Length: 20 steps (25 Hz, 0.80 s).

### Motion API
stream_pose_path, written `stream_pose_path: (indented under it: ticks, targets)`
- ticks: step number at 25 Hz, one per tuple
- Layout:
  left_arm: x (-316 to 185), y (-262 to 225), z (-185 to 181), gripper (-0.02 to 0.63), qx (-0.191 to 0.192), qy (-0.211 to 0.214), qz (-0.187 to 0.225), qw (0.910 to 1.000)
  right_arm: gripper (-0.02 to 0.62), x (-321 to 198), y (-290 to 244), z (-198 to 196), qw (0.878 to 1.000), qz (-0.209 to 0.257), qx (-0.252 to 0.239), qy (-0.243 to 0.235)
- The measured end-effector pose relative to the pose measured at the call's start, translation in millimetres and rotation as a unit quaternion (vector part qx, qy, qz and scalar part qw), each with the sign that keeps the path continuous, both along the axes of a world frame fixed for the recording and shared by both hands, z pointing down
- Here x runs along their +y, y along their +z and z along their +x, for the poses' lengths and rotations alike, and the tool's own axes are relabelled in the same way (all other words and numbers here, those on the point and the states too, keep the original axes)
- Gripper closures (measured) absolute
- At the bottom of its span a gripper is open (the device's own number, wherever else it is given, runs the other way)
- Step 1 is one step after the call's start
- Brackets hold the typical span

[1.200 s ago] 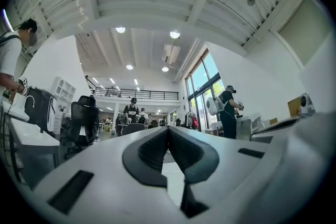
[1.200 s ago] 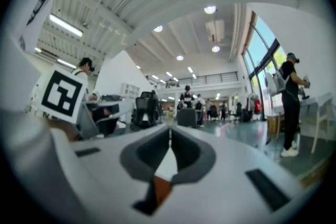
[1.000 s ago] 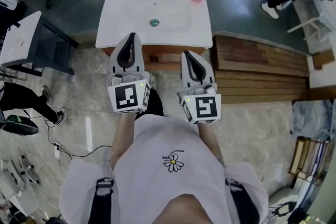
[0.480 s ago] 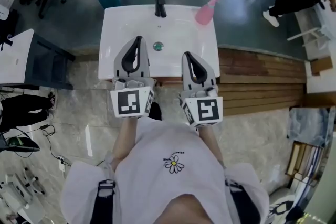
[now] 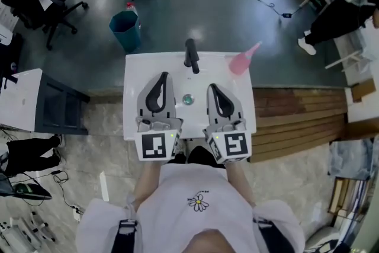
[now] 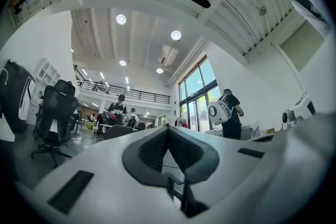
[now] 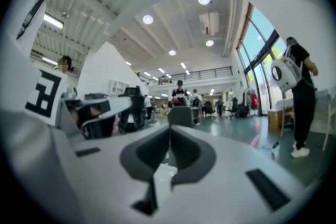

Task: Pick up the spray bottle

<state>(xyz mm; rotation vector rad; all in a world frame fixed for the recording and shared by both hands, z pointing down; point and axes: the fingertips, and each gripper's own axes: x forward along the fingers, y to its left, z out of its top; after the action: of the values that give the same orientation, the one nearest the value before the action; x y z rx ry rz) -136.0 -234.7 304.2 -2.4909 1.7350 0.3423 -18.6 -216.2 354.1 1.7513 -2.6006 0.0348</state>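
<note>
- The spray bottle (image 5: pixel 241 61), pink with a pale trigger head, stands on the far right corner of the white sink (image 5: pixel 134 71), just right of the black faucet (image 5: pixel 190 54). Nothing touches it.
- The right gripper (image 5: pixel 211 86) is the nearer one. It hangs over the sink's right half, its tip short of the bottle and left of it. In its own view the jaws are pressed together with nothing between them, and the bottle does not show there, so it does not seem aimed at the bottle.
- The left gripper (image 5: pixel 163 74) hangs over the sink's left half, beside the drain (image 5: pixel 188 99), well apart from the bottle. Its jaws are also pressed together and empty.
- Step in hand, as I judge it: the approach. No grasp has begun.
- Next move, likely for the right gripper:
  - spread the jaws wide enough for the bottle's body;
  - swing toward the far right corner until the bottle sits between them;
  - close on the body below the trigger head, then lift straight up.
- The bottle stands close to the sink's edge, so a nudge from shut jaws could tip it off the back.
</note>
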Motion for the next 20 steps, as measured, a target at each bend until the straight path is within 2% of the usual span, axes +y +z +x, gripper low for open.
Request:
stream_pose_path:
  ticks: [7,11,20]
  targets:
    - [-25,7,0,0.586,-0.02,-0.015,-0.013,0.9996,0.565,-26,-8,-5,1.0,0.021,0.003,-0.02]
    - [-30,-1,6,0.586,-0.015,-0.026,0.002,0.9995,0.565,-32,-12,-2,0.999,0.025,0.013,-0.028]
    - [-32,0,27,0.586,-0.019,-0.032,-0.001,0.9993,0.565,-32,-12,7,0.999,0.024,-0.001,-0.044]
